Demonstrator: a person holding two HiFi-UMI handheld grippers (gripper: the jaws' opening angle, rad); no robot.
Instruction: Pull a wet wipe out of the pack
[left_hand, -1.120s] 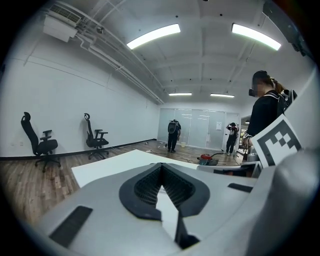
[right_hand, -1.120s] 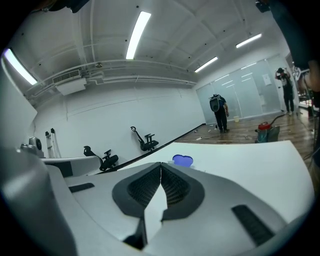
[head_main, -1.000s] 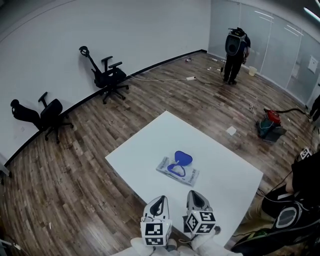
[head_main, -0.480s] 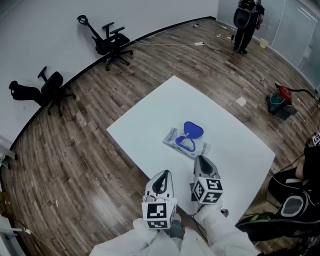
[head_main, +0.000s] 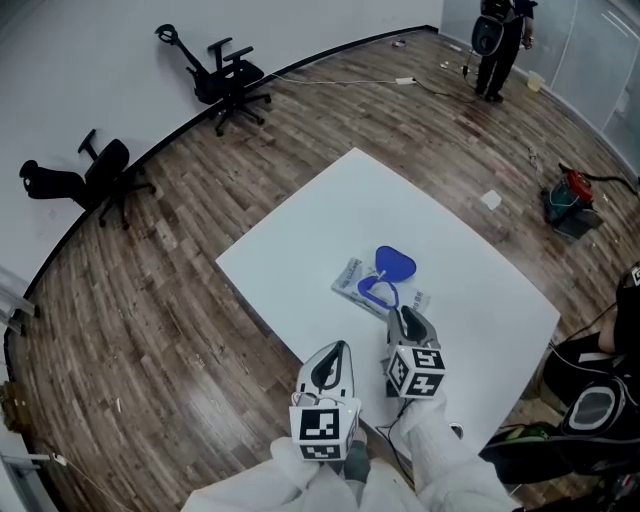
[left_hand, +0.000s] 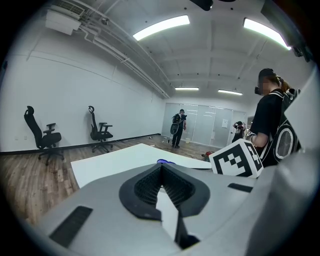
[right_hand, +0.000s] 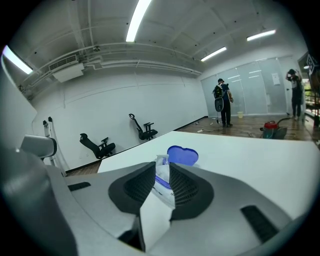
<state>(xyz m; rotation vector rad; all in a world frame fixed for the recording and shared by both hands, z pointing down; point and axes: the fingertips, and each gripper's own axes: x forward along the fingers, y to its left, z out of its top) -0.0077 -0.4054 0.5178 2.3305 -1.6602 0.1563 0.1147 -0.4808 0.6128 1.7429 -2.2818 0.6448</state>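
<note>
The wet wipe pack (head_main: 372, 287) lies flat near the middle of the white table (head_main: 460, 250), its blue heart-shaped lid (head_main: 396, 265) flipped open. In the right gripper view the pack (right_hand: 162, 181) sits just beyond the jaws, with a white wipe tuft (right_hand: 161, 160) and the lid (right_hand: 182, 155) showing. My right gripper (head_main: 399, 314) hovers at the pack's near edge; its jaws stand a narrow gap apart and hold nothing. Behind and to the left, my left gripper (head_main: 336, 351) is over the table's near edge. In its own view the left gripper (left_hand: 161, 169) is shut and empty.
Two black office chairs (head_main: 228, 80) (head_main: 95, 180) stand by the far wall. A person (head_main: 496, 38) stands at the far right, near a red machine (head_main: 570, 190) on the floor. Another person (head_main: 600, 400) sits close to the table's right corner.
My right gripper has advanced across the table to the pack's near edge. The left gripper trails behind it. The head view has shifted, so the table sits higher in frame.
</note>
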